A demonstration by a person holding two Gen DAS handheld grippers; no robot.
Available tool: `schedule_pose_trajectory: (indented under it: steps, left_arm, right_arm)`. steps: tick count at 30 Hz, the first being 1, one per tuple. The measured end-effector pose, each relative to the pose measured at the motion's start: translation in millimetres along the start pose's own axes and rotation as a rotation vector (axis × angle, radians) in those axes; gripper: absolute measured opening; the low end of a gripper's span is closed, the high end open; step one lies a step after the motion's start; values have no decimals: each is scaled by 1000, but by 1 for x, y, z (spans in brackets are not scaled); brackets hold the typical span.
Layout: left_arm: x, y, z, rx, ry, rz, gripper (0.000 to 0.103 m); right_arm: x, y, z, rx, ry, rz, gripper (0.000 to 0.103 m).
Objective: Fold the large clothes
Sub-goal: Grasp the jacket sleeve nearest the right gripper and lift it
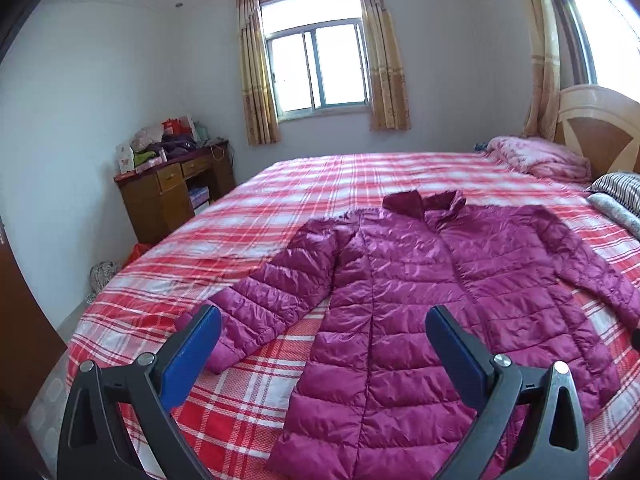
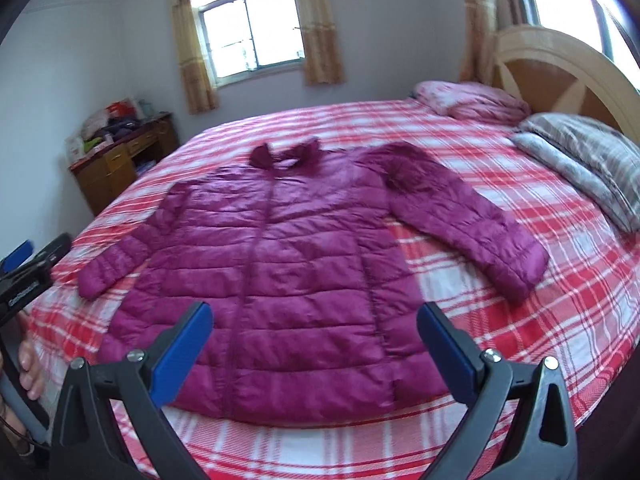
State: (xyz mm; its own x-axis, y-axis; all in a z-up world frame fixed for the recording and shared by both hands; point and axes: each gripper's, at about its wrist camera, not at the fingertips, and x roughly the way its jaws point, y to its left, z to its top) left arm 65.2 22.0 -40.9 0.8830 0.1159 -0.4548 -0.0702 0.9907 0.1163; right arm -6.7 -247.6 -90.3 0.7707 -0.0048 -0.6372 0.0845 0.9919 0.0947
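A magenta quilted puffer jacket (image 1: 420,292) lies flat and face up on the red plaid bed (image 1: 248,224), collar toward the far side, both sleeves spread out. It also shows in the right wrist view (image 2: 280,248). My left gripper (image 1: 324,320) is open and empty, held above the jacket's left sleeve and hem. My right gripper (image 2: 314,314) is open and empty, held above the jacket's lower hem. The left gripper (image 2: 24,264) also shows at the left edge of the right wrist view.
A pink folded quilt (image 2: 472,100) and grey striped pillows (image 2: 588,160) lie by the wooden headboard (image 2: 560,68) at the right. A wooden desk (image 1: 176,196) piled with items stands against the left wall. Curtained windows are behind the bed.
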Motion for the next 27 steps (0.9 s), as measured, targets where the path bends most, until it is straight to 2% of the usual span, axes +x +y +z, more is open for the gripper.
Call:
schedule_pose_trajectory:
  steps: [2,5,7,9,12,15,18,19,20,22,24,27]
  left_arm:
    - [20,-2,-2,5,23,2,102]
    - [52,-6,-4,21,59,10,102]
    - [71,-9,-3,28,66,9,102]
    - [90,-13,-2,40,65,26,102]
    - [115,-19,2,44,74,40,102]
    - [137,-25,3,50,86,51,102]
    - [158,-32,4,59,102,65,102]
    - [166,-34,5,64,112,68,102]
    - [172,-35,5,67,116,73,102]
    - [184,-37,6,71,124,79,102]
    - [195,-38,6,68,148,87,102]
    - [203,-36,6,48,181,68,102]
  right_arm:
    - [11,-32,1,56,10,-64,101]
    - [27,-82,4,179,55,-110,90]
    - [32,-108,7,260,78,-152,88]
    - [40,-141,9,351,91,-190,82]
    - [52,-169,14,422,112,-233,80]
    - [70,-184,19,474,140,-237,80]
    - [89,-196,21,487,171,-239,73]
    - [96,-197,21,489,186,-233,70]
    - [102,-197,21,490,204,-226,62]
    - [107,-201,21,484,197,-221,53]
    - [104,-203,23,459,183,-203,25]
    - [98,-217,31,467,168,-222,17]
